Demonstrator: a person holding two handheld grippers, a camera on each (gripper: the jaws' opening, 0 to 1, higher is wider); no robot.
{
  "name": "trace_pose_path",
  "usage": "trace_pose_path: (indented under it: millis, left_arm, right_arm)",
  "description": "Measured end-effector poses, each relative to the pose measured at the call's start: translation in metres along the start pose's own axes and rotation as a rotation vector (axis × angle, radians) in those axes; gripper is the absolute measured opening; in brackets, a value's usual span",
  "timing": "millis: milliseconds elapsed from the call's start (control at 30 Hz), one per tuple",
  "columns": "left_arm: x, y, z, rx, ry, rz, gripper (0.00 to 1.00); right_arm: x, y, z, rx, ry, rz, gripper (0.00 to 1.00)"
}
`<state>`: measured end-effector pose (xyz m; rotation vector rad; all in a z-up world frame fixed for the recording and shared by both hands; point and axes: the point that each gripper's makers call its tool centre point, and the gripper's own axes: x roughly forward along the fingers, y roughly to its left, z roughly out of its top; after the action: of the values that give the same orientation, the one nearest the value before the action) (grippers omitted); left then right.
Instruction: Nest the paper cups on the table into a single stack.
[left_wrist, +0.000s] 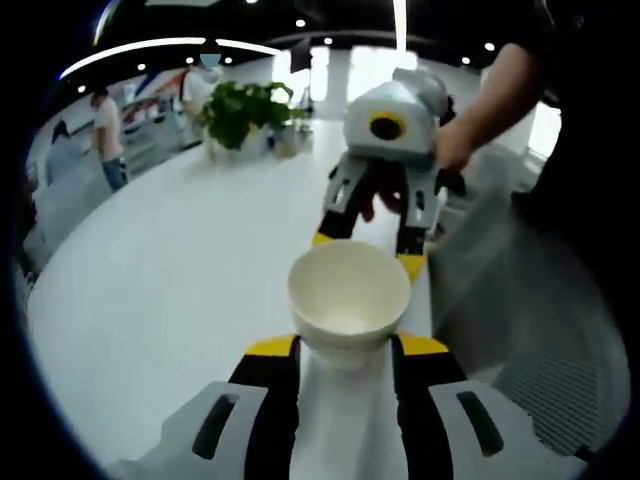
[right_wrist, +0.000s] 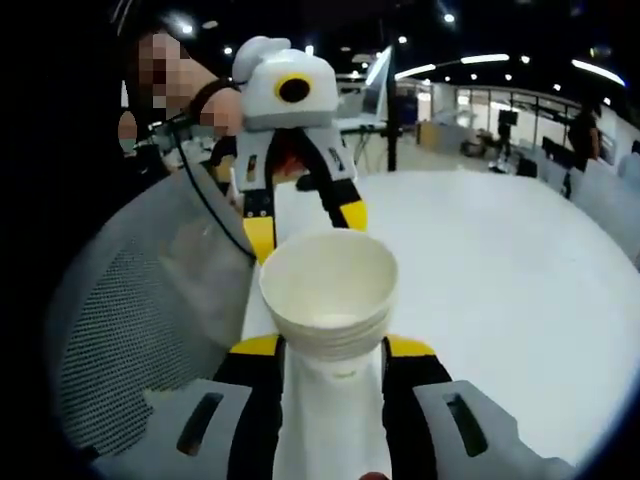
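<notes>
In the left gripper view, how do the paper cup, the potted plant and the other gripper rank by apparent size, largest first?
1. Right gripper
2. Paper cup, nearly as large, so this order is unsure
3. Potted plant

The plant stands farthest from the camera, so its smallness may mislead.

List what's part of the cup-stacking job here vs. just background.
Job:
- cup held in left gripper
- cup stack held in right gripper
- table

Background:
- plant
- mesh chair
- people standing at the far side
</notes>
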<state>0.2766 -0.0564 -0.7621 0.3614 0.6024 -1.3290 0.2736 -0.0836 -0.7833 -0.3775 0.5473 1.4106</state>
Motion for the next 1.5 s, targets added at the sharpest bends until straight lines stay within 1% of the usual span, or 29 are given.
trace_pose_path:
  millis: [167, 367, 433, 667, 767, 900, 1067, 1300, 1400, 1500]
  left_arm:
    - [-0.002, 0.005, 0.011, 0.007, -0.014, -0.012, 0.34]
    - [-0.002, 0.019, 0.022, 0.016, -0.025, -0.014, 0.33]
    - [-0.002, 0.025, 0.027, 0.033, -0.032, -0.01, 0.33]
    - [0.001, 0.051, 0.039, 0.065, -0.033, 0.0, 0.32]
    - [0.001, 0.065, 0.048, 0.081, -0.038, 0.008, 0.32]
    - [0.001, 0.084, 0.055, 0.09, -0.046, 0.018, 0.32]
    - [0.005, 0.106, 0.058, 0.094, -0.039, 0.034, 0.32]
    - [0.013, 0.136, 0.061, 0.089, -0.034, 0.041, 0.33]
    - [0.017, 0.15, 0.061, 0.081, -0.037, 0.045, 0.33]
    - [0.021, 0.162, 0.059, 0.058, -0.034, 0.046, 0.34]
  right_arm:
    - [-0.005, -0.006, 0.003, 0.016, -0.012, -0.008, 0.35]
    - [-0.015, -0.022, 0.013, 0.015, -0.031, -0.049, 0.35]
    - [-0.017, -0.028, 0.015, 0.006, -0.033, -0.062, 0.35]
    - [-0.022, -0.058, 0.023, -0.003, -0.026, -0.09, 0.35]
    - [-0.024, -0.073, 0.026, -0.005, -0.023, -0.1, 0.35]
    - [-0.025, -0.092, 0.032, -0.02, -0.022, -0.111, 0.35]
    - [-0.022, -0.115, 0.035, -0.038, -0.005, -0.113, 0.35]
    - [-0.017, -0.147, 0.033, -0.036, 0.011, -0.114, 0.35]
    - [-0.013, -0.163, 0.031, -0.031, 0.015, -0.114, 0.35]
    - [-0.009, -0.173, 0.03, -0.024, 0.02, -0.109, 0.35]
